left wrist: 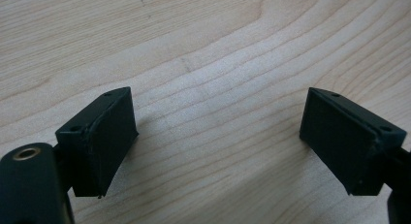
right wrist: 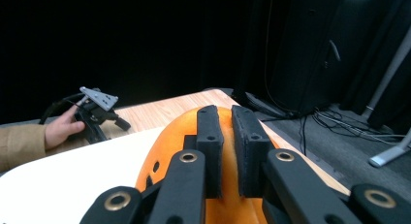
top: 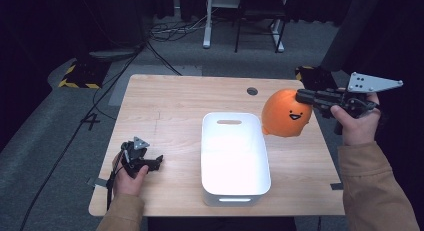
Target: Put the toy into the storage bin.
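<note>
your right gripper (top: 303,96) is pinched tight on a fold of the orange plush toy (top: 286,114), its jaws nearly together on the soft top, as the right gripper view shows with the orange plush toy (right wrist: 228,195) bulging either side of them. the toy hangs in the air just right of the white bin (top: 234,191), over the far right part of the table (top: 165,101), its smiling face turned toward you. judging by that, you're in the carry step, with the drop into the bin next: swing the toy left until it sits over the bin's open middle, lower it, and only then let go. the toy looks wide against the bin's mouth, so bring it in centred or it may catch the right rim and tip out. your left gripper (top: 150,163) rests low at the near left of the table with its jaws spread wide and nothing between them, just bare wood in the left gripper view (left wrist: 215,136). it's well apart from the bin and not in your way. nothing else lies on the table along the path.
</note>
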### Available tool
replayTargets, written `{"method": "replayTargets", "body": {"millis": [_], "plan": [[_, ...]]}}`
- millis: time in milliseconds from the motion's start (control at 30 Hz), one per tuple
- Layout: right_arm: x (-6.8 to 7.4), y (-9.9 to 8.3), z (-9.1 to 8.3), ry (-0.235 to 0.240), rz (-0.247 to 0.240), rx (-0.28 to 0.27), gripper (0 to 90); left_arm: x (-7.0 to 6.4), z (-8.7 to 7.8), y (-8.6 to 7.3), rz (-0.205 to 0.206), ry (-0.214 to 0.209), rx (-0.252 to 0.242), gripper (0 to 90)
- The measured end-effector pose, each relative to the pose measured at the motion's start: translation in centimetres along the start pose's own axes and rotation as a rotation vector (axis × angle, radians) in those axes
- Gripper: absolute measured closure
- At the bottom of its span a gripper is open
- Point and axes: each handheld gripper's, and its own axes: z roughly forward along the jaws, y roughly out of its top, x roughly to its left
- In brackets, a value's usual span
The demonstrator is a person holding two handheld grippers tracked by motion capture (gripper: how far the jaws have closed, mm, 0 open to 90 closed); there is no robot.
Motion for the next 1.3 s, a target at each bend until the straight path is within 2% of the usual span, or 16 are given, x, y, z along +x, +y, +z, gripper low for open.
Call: {"method": "replayTargets", "body": {"millis": [600,1300], "plan": [[2.0,1.3,5.2,0.081,-0.021,0.003,83.1,0.0,0.0,0.0,0.0,0.0,0.0,13.3],[3.8,0.5,10.1,0.124,-0.017,0.021,83.0,0.0,0.0,0.0,0.0,0.0,0.0,13.3]]}}
